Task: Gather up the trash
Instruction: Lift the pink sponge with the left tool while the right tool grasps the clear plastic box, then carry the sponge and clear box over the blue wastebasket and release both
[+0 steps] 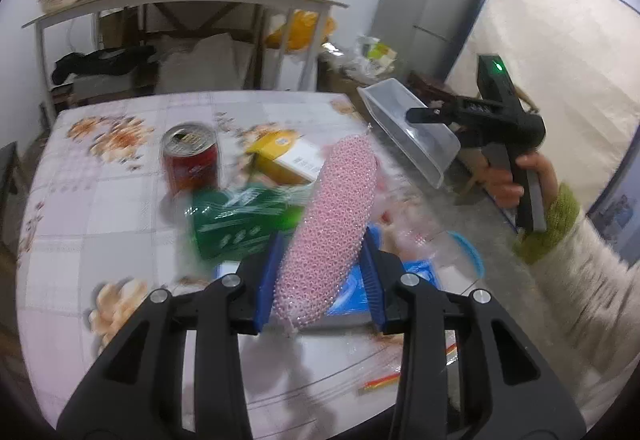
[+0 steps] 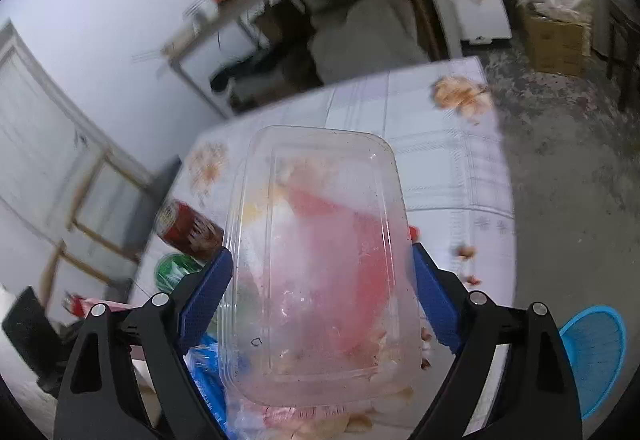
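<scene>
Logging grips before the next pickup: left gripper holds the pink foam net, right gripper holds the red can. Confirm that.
Partly wrong. The right gripper is shut on the clear plastic container, not the red can, which stands on the table, as the right wrist view shows. The left gripper does hold the pink foam net.

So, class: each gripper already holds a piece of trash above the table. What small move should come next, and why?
Probably carry both loads toward the blue mesh bin beside the table. The left gripper is shut on the pink foam net sleeve, the right gripper on the clear plastic food container, so neither can pick up more.
</scene>
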Demonstrator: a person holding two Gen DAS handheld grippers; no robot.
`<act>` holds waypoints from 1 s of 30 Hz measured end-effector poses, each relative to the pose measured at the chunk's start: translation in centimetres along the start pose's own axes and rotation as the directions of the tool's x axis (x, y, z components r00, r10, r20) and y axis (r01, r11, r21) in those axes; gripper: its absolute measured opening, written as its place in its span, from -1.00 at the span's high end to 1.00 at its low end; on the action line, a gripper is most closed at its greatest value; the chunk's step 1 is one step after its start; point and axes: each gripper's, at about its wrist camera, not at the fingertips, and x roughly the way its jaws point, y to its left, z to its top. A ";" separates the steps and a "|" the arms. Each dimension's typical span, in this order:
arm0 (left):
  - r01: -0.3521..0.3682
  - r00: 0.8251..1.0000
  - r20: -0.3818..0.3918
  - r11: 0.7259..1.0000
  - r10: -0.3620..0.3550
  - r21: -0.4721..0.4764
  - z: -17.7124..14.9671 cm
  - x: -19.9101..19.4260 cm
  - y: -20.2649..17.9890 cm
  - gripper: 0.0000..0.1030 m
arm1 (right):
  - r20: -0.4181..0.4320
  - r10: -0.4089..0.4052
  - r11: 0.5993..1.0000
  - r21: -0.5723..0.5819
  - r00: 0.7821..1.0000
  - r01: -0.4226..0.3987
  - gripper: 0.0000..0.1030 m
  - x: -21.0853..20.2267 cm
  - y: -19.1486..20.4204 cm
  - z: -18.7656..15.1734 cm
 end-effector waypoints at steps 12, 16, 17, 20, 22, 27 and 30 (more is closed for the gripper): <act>0.364 0.897 -0.322 0.919 -0.303 0.149 9.5 13.4 -15.1 0.26 | 0.211 -0.085 0.823 0.565 0.974 -0.051 -0.66 -14.5 -15.8 -12.6; 0.402 0.833 -0.498 0.881 -0.240 0.249 8.6 21.8 -23.0 0.26 | 0.203 -0.130 0.613 0.786 0.970 -0.083 -0.66 -14.9 -23.2 -19.5; 0.416 0.800 -0.557 0.876 -0.223 0.246 7.9 24.5 -25.2 0.26 | 0.205 -0.136 0.573 0.815 0.969 -0.092 -0.66 -14.7 -24.4 -20.8; 0.432 0.749 -0.635 0.866 -0.189 0.251 5.8 29.7 -29.6 0.25 | 0.203 -0.178 0.477 0.874 0.963 -0.096 -0.66 -14.3 -28.0 -23.6; 0.431 0.737 -0.657 0.860 -0.160 0.273 4.5 32.6 -32.2 0.25 | 0.198 -0.208 0.422 0.901 0.958 -0.095 -0.66 -14.1 -30.3 -24.5; 0.419 0.737 -0.664 0.856 -0.125 0.304 2.4 38.5 -36.9 -0.03 | 0.196 -0.273 0.327 0.940 0.942 -0.101 -0.75 -13.2 -35.3 -25.7; 0.360 0.776 -0.627 0.862 -0.065 0.356 1.5 40.1 -37.3 -0.43 | 0.162 -0.302 0.296 0.953 0.940 -0.069 -0.77 -12.7 -37.4 -27.0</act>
